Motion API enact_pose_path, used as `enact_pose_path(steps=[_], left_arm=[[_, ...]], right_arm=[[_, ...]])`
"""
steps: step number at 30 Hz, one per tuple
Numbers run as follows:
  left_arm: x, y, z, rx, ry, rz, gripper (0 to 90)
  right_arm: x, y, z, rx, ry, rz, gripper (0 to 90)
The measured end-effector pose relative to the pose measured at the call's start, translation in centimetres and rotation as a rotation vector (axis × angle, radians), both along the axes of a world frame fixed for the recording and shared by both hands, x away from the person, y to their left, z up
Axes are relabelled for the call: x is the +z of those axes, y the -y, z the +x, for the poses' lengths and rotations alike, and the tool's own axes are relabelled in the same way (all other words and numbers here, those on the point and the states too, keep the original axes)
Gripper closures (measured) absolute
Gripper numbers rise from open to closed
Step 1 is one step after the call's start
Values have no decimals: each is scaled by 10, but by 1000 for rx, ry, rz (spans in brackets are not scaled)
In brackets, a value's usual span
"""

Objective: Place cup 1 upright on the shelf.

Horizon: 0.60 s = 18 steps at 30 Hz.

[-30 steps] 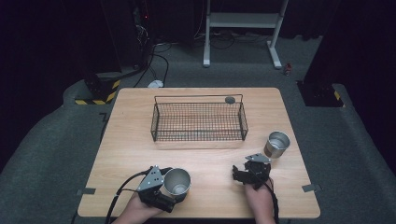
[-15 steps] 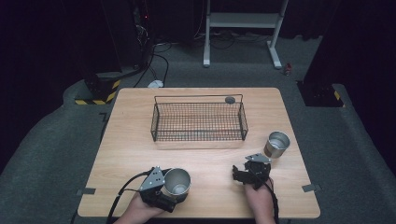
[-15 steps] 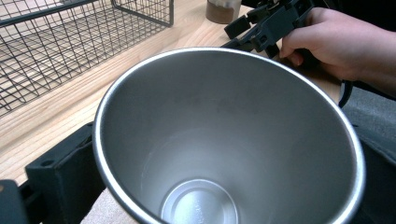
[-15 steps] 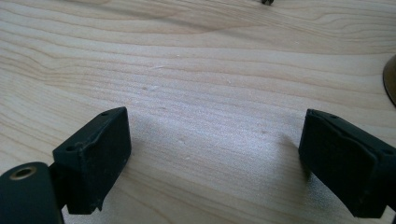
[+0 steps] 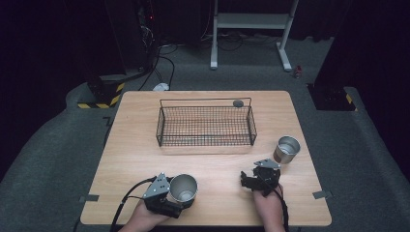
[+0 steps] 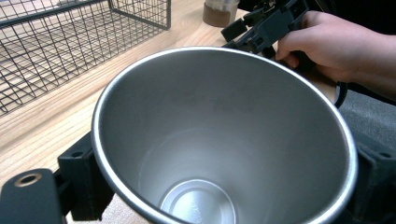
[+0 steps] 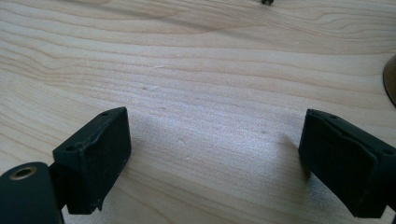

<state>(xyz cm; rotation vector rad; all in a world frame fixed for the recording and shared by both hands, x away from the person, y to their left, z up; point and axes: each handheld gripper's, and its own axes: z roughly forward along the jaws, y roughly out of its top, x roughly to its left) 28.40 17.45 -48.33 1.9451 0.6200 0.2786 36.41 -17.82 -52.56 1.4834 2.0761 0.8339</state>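
Near the front edge of the bench, a steel cup is pinched in the left gripper's jaws and is best kept level toward the wire basket, while the right gripper's jaws are spread, empty.

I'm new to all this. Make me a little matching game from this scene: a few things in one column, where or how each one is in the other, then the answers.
Things:
1. steel cup
2. second steel cup
3. wire basket
4. right gripper

States:
A. open, nothing between its jaws
B. held by the left gripper
C. empty, at the table's middle
D. standing alone near the right edge

Pairs: 1-B, 2-D, 3-C, 4-A
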Motion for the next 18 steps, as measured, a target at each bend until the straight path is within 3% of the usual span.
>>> enact_pose_path(steps=[18], left_arm=[[-1,-10,6,46,-10,-36,115]], right_arm=[[0,0,0,0,0,0,91]])
